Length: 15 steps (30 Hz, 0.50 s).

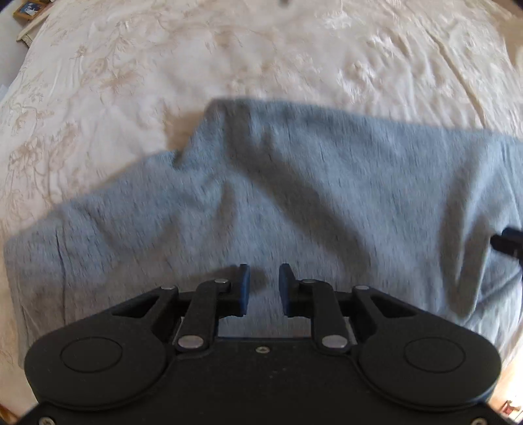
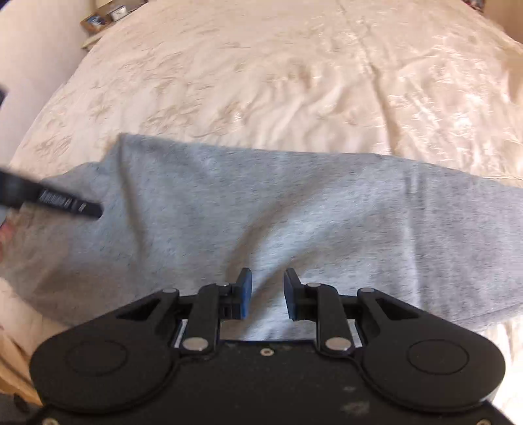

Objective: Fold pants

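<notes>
The grey pants (image 1: 294, 196) lay spread across the near part of a cream bedspread (image 1: 261, 49) with a faint floral pattern, rumpled into a few soft ridges, one corner folded up toward the far side. Above the pants hung the left gripper (image 1: 264, 291), its blue-padded jaws parted with a gap and nothing between them. The right gripper (image 2: 267, 292) hovered over the pants too, jaws likewise parted and empty. Beyond the pants, past the bedspread's far corner, stood a small framed picture (image 1: 27, 9).
</notes>
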Available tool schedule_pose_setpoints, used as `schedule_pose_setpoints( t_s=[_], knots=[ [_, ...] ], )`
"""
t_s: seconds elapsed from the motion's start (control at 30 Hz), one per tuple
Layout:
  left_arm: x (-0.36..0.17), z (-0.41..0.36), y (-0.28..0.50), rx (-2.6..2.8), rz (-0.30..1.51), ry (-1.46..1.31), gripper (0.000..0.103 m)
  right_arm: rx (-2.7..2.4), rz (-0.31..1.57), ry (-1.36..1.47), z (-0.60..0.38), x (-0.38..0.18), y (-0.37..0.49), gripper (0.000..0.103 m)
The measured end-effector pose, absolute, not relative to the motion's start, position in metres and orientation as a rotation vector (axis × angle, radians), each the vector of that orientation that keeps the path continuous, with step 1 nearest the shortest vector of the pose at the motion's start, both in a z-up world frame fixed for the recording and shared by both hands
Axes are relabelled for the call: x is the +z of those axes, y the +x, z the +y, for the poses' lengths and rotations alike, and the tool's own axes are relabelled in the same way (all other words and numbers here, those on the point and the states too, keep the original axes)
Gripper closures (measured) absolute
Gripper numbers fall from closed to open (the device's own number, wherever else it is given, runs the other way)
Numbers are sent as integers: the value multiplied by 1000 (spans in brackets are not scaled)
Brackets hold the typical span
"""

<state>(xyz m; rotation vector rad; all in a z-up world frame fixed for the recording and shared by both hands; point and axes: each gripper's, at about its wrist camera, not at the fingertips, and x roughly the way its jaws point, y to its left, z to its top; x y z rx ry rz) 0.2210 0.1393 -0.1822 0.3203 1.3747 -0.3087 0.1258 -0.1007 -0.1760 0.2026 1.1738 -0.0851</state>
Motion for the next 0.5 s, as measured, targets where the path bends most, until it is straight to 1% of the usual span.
schedule_pose_setpoints(
  t_s=[0.07,0.13,0.17,0.23,0.3,0.37,0.5],
  knots=[
    [-198,145,203,-271,1416,350,72,-158,1202,161,-122,-189,121,80],
    [-203,151,190,-242,1385,385,70,-236,1287,133,-147,-208,108,81],
    [-202,151,187,-229,1380,399,70,-277,1313,154,-164,-215,97,82],
    [-195,151,186,-203,1389,393,71,-334,1302,255,-196,-213,75,85],
    [-186,149,189,-177,1395,360,72,-375,1268,338,-224,-201,59,84],
    [-176,144,191,-159,1374,317,72,-436,1187,388,-253,-188,41,80],
    [-163,120,189,-134,1328,234,71,-600,1061,473,-320,-168,8,80]
  ],
)
